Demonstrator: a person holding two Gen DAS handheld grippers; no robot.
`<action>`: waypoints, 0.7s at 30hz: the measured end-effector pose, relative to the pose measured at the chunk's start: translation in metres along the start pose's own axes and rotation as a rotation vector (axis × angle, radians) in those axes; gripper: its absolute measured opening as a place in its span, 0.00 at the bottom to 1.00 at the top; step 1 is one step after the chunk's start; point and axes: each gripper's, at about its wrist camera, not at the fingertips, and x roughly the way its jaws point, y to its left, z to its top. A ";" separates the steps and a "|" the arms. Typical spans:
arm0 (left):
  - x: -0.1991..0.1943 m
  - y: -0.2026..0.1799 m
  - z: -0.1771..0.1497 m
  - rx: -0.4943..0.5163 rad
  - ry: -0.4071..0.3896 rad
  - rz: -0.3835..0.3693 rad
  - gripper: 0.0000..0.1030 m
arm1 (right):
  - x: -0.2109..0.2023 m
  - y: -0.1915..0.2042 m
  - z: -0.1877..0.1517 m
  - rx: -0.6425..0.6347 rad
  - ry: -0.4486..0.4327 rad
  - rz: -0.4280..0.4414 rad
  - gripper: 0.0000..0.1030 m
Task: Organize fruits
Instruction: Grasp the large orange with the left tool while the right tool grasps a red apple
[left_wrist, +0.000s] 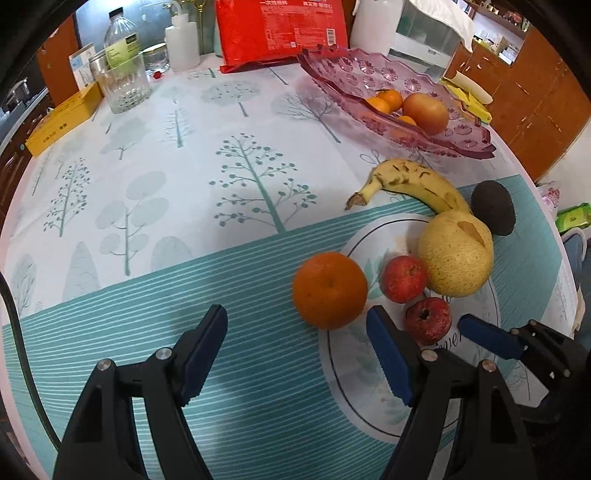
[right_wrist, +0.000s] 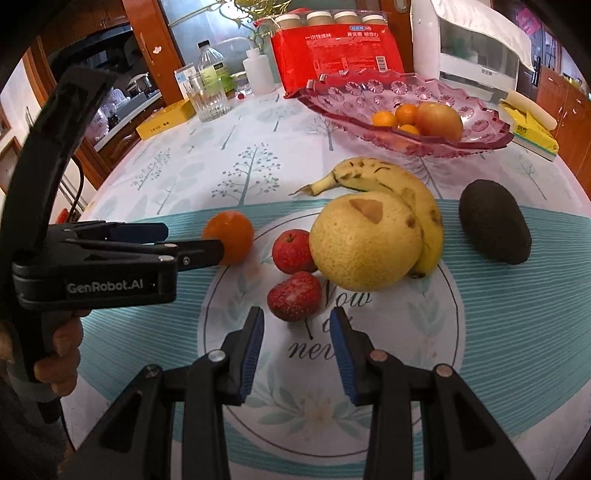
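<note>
Both my grippers, left (left_wrist: 295, 354) and right (right_wrist: 297, 354), had jaws spread wide, empty. Beyond sat the pear (right_wrist: 364, 242), half hiding the banana (right_wrist: 388, 184), then orange (left_wrist: 330, 290), then red fruits (right_wrist: 293, 295), on the table (left_wrist: 184, 184).

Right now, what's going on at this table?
A person is sorting fruit with two handheld claws. The left claw is open, just short of the orange. The right claw is open too, lined up on the nearer red apple. Nothing is gripped. The second red apple, pear, banana and avocado lie loose on the tablecloth. The pink glass dish holds an apple and some small oranges.
</note>
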 end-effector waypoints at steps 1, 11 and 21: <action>0.002 -0.001 0.000 0.002 0.001 -0.002 0.74 | 0.003 0.000 0.000 0.002 0.001 -0.002 0.36; 0.018 -0.007 0.005 0.000 0.013 -0.017 0.74 | 0.020 0.003 0.003 0.007 0.001 -0.013 0.37; 0.024 -0.005 0.008 -0.011 0.009 -0.032 0.60 | 0.027 0.009 0.006 -0.001 -0.016 -0.035 0.37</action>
